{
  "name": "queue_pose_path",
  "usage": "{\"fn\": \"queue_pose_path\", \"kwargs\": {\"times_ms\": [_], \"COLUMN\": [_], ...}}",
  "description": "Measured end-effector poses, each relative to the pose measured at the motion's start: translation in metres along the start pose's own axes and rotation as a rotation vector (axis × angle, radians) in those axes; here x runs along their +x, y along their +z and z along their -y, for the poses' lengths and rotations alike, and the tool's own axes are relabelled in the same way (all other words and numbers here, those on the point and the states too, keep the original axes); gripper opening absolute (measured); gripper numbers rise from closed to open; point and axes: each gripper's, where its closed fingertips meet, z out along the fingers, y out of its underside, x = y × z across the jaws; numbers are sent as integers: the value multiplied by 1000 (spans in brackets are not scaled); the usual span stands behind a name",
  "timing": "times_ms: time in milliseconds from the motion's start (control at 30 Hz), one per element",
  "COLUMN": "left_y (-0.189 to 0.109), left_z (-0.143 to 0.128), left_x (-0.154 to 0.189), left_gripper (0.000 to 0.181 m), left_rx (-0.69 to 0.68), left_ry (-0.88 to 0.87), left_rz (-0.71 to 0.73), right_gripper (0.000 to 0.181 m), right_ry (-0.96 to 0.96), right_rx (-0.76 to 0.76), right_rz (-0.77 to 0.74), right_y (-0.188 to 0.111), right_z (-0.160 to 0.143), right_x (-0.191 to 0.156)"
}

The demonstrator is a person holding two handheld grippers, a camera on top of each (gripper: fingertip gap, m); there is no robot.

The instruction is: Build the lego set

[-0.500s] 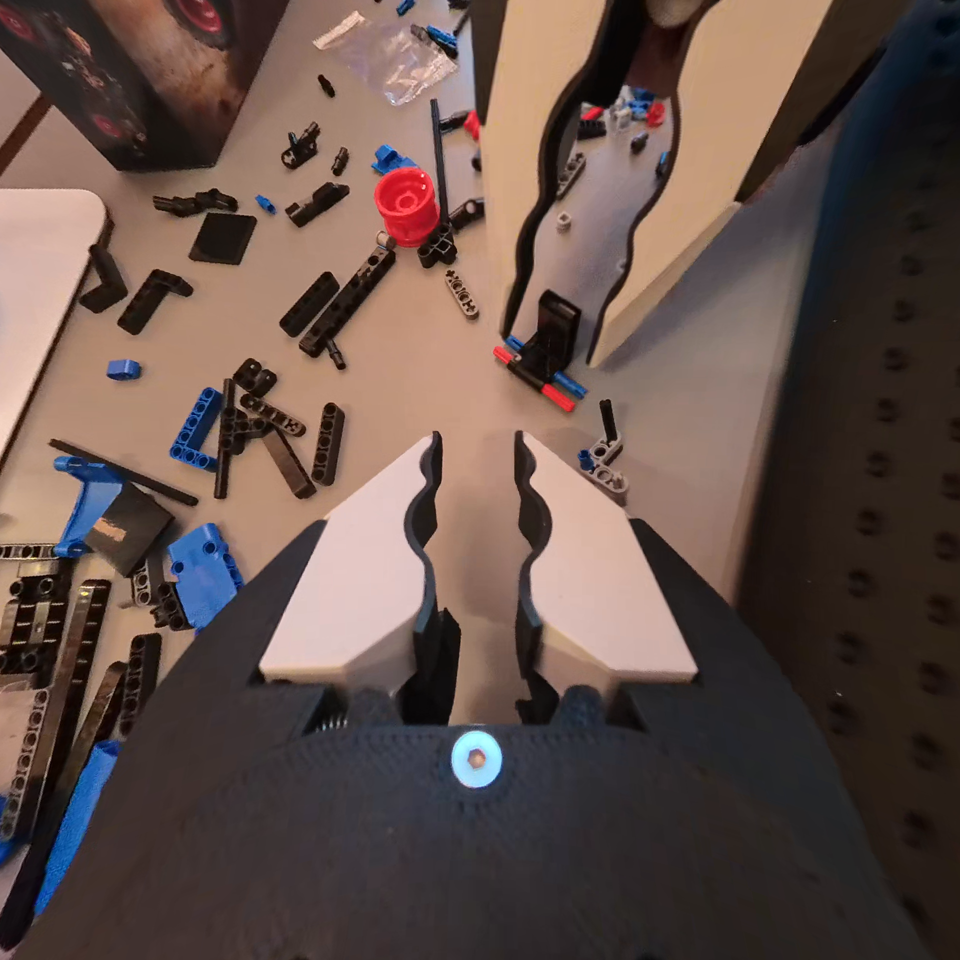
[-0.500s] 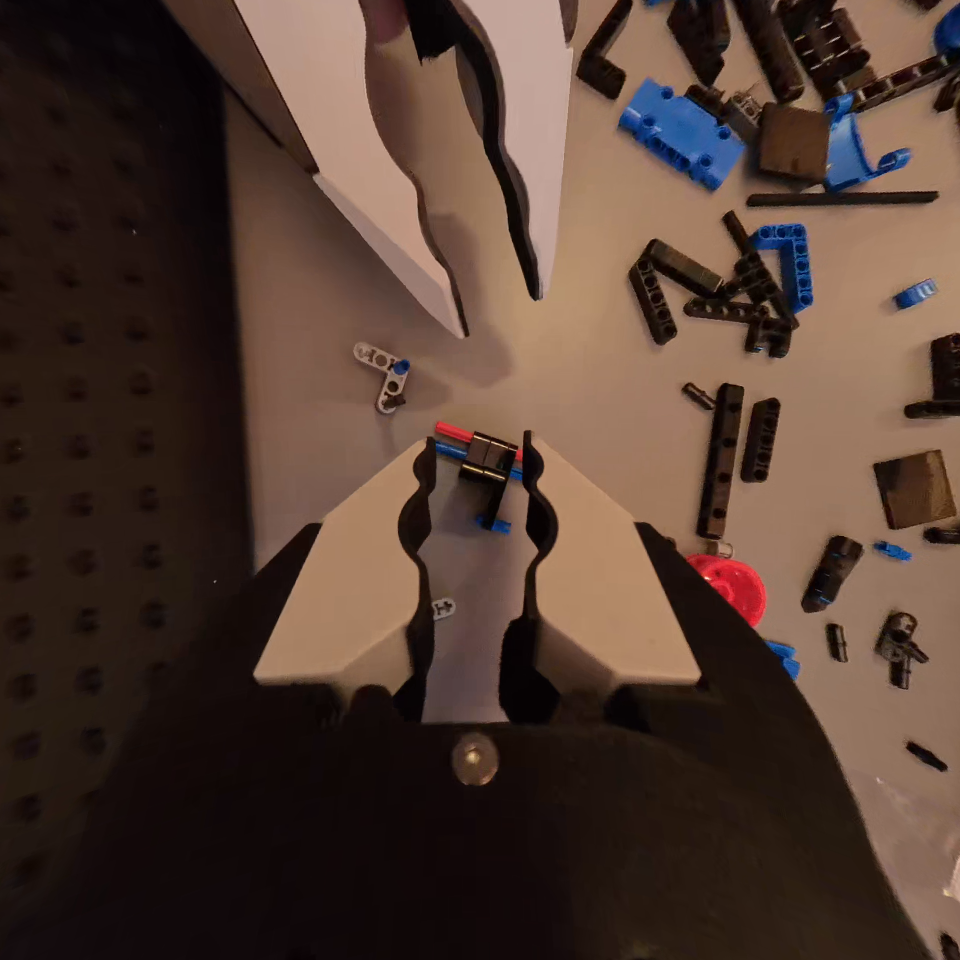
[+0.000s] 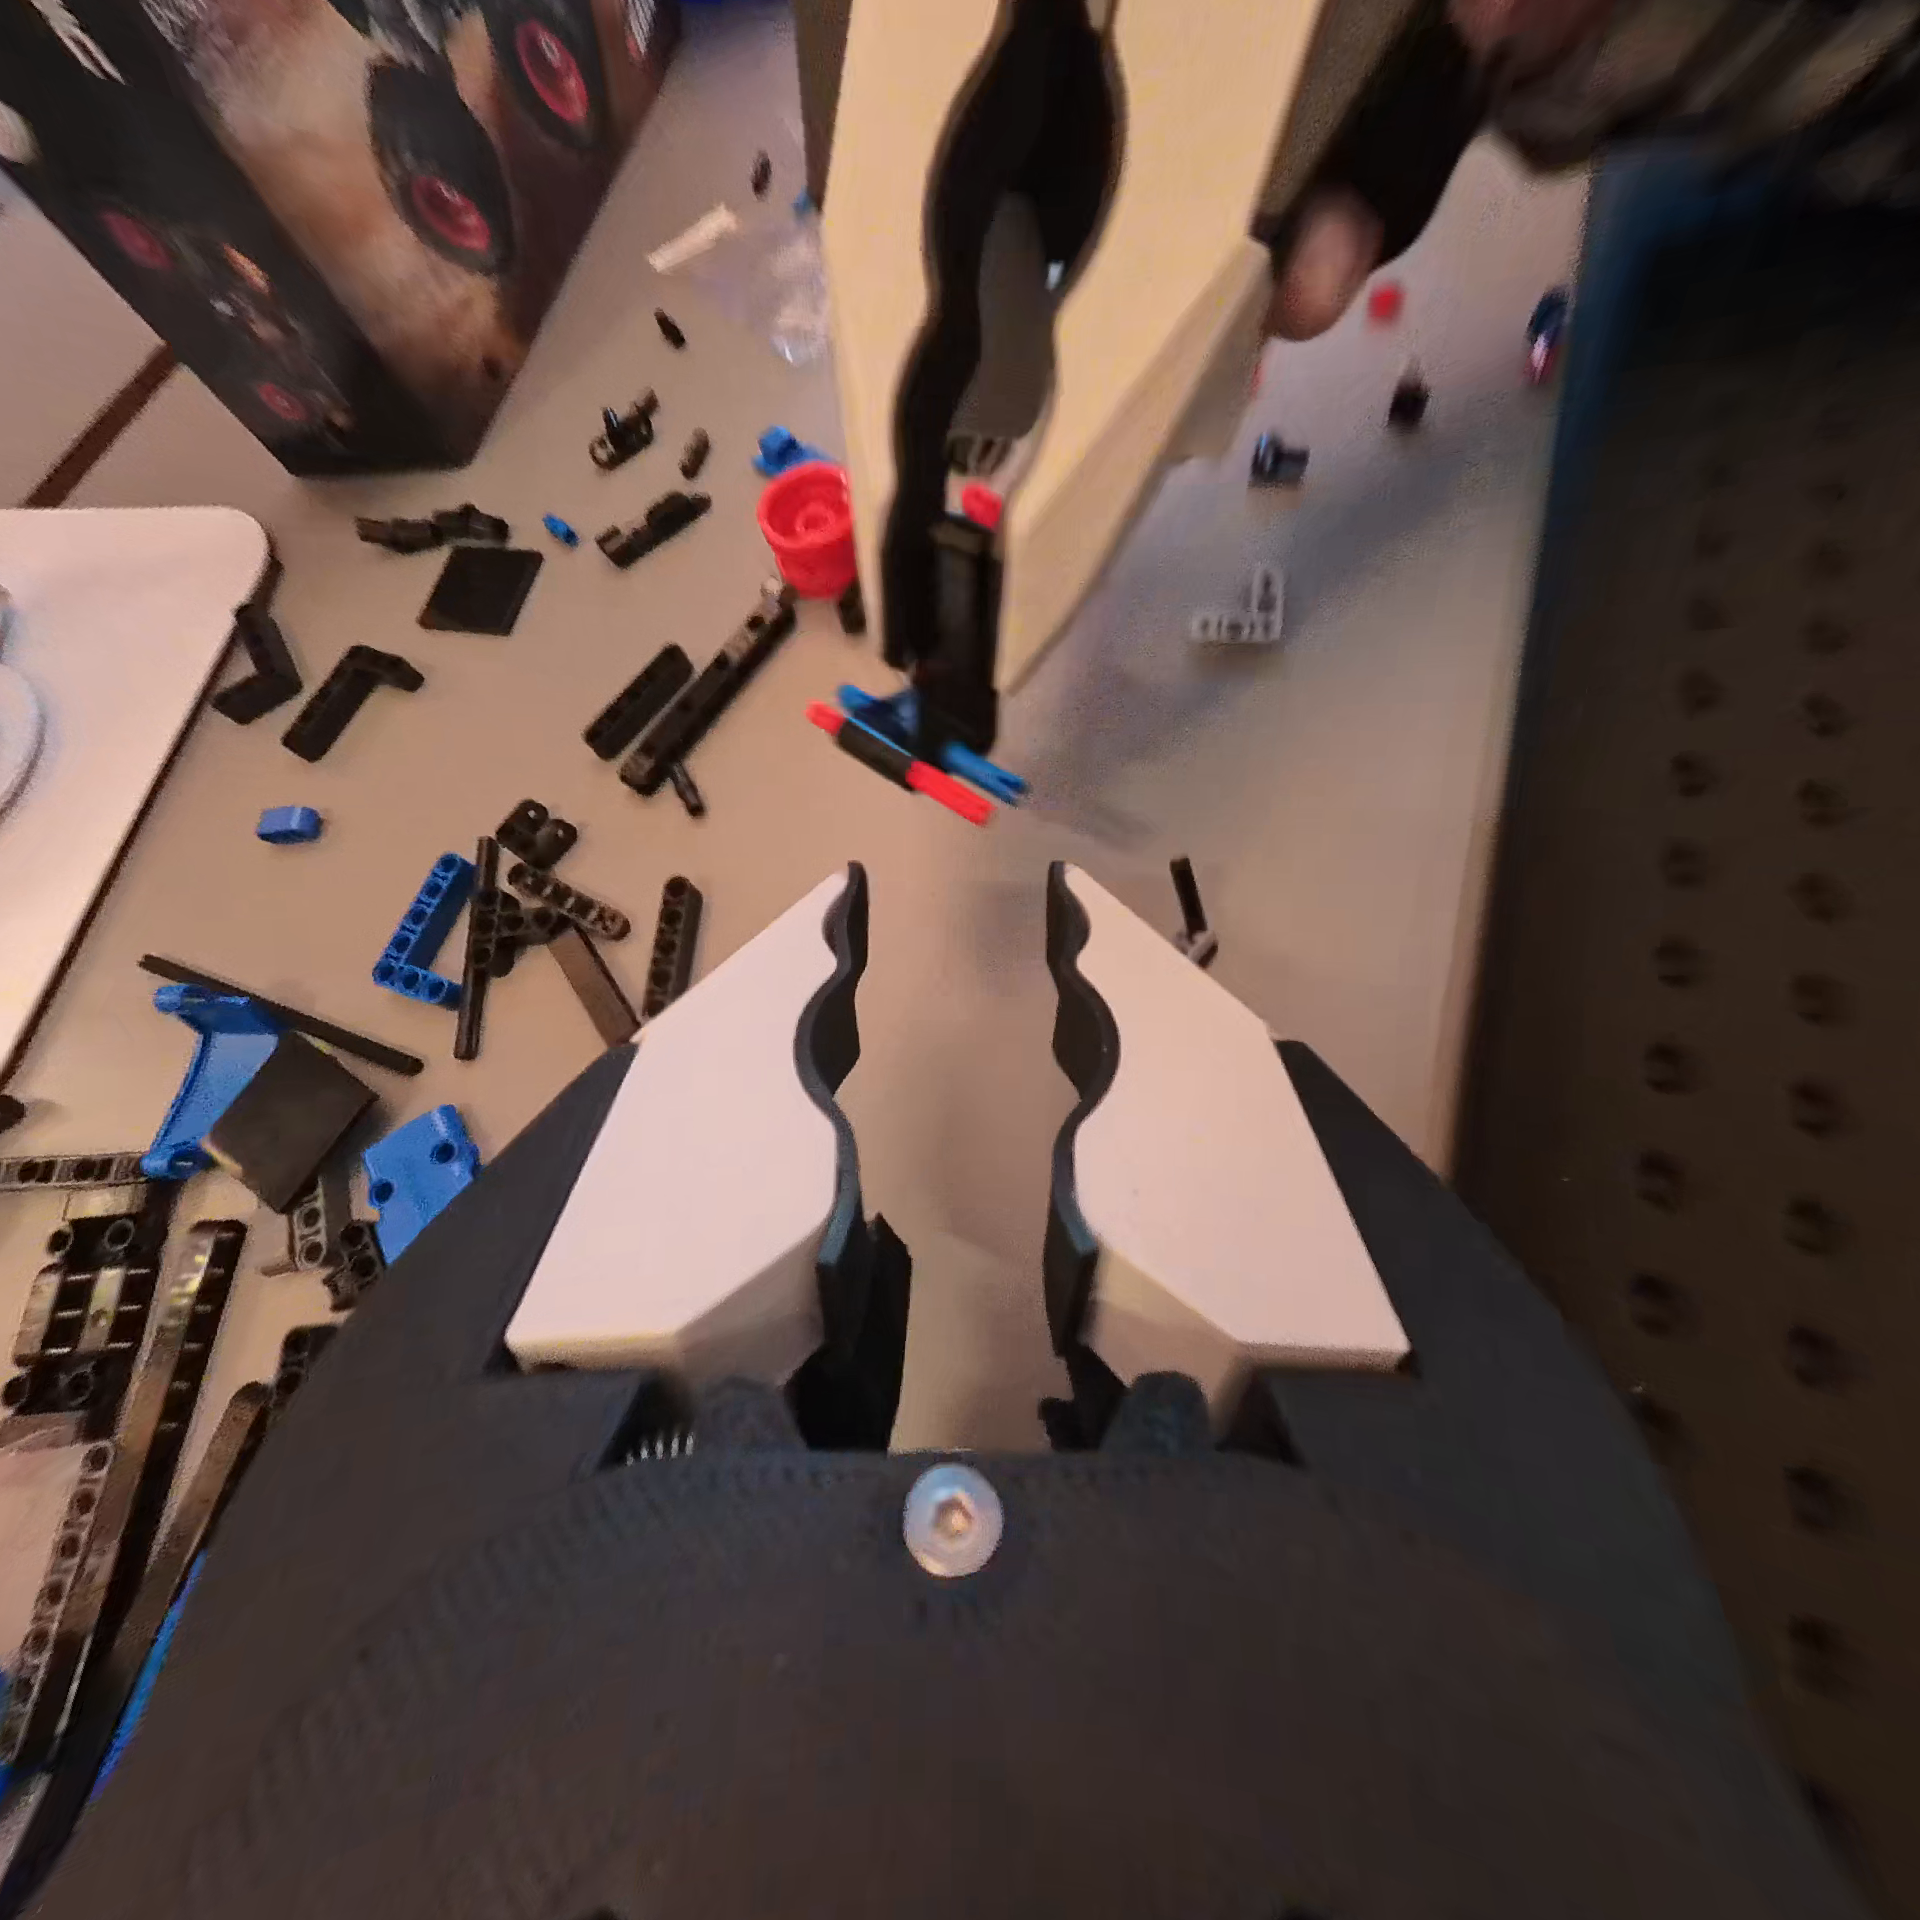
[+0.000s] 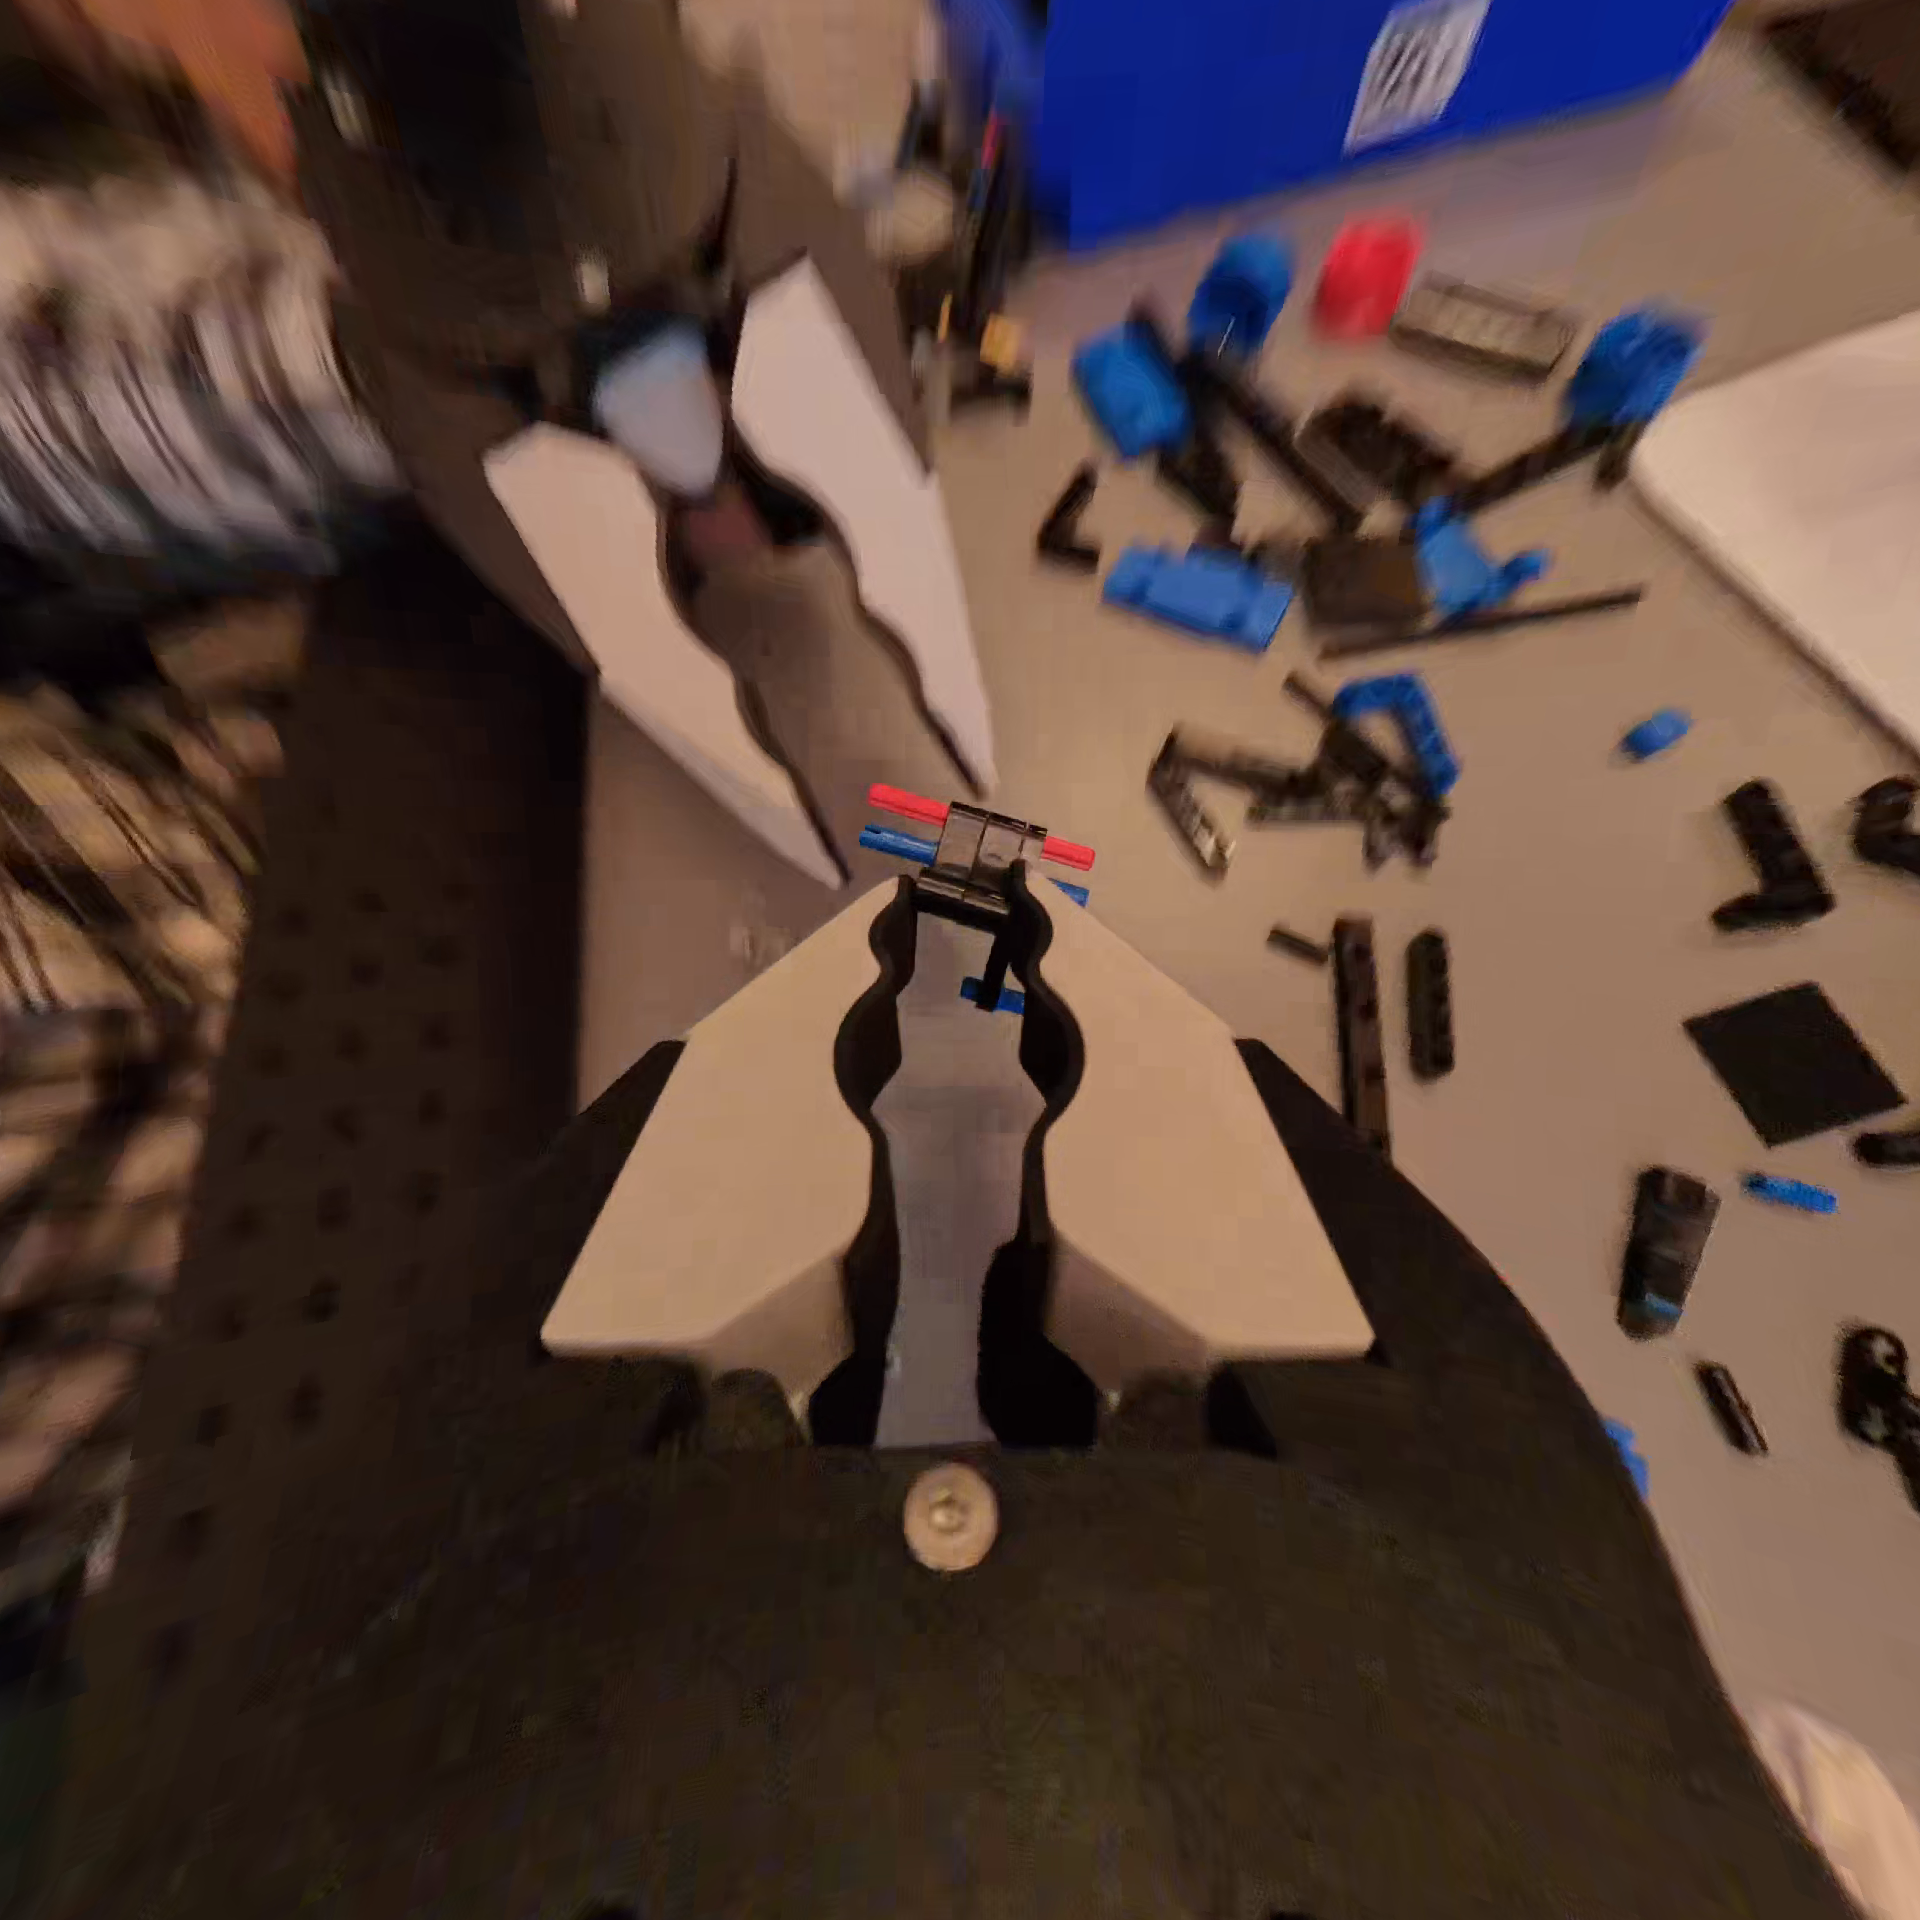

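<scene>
Lifted since the earlier frame, the small black assembly (image 4: pixel 982 862) with red and blue pins now sits clamped at the tips of the right gripper (image 4: pixel 964 896), raised off the grey table (image 4: pixel 1558 1039). Opposite it, the left gripper (image 3: pixel 954 883) hovers with its fingers apart and empty; loose pieces (image 3: pixel 499 935) lie beyond.

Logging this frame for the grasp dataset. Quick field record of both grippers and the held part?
right gripper: shut on the black sub-assembly, red and blue pins sticking out sideways
left gripper: open, empty, fingertips facing the part
table: grey, loose black and blue beams scattered
red wheel hub: on table beside the right gripper
image quality: right wrist view motion-blurred
</scene>
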Motion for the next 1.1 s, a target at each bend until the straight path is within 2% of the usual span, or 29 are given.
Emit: {"fn": "queue_pose_path", "kwargs": {"times_ms": [133,233,367,467,600,700,767,900,967,1033,1100], "left_y": [-21,-40,-48,-52,-47,-40,-35,-29,-25,-28,-37], "left_z": [35,59,62,68,67,58,52,45,45,54,69], "left_x": [-4,-21,-28,-24,-18,-16,-18,-14,-14,-17,-24], "left_gripper": [34,35,23,20,19,19,19,19,19,16,14], "left_rx": [239,423,439,476,423,325,256,141,130,193,285], "left_ry": [-226,-320,-247,-253,-199,-169,-151,-124,-126,-135,-91], "left_rz": [-128,-105,-37,-89,-93,-99,-87,-123,-135,-120,-38], "right_gripper": [16,16,16,17,17,24,22,9,7,6,7], "right_ry": [92,70,118,100,19,-197,-352,-529,-505,-377,-206], "right_rx": [371,475,582,599,556,431,346,225,204,292,416], "right_rz": [88,108,140,150,86,-108,-228,-309,-311,-270,-210], "right_y": [-20,-17,-15,-16,-18,-16,-17,-8,-8,-17,-26], "right_z": [54,73,84,81,76,65,59,47,44,52,62], "right_x": [-1,-8,-8,-13,-15,-10,-6,-7,-5,-3,1]}}
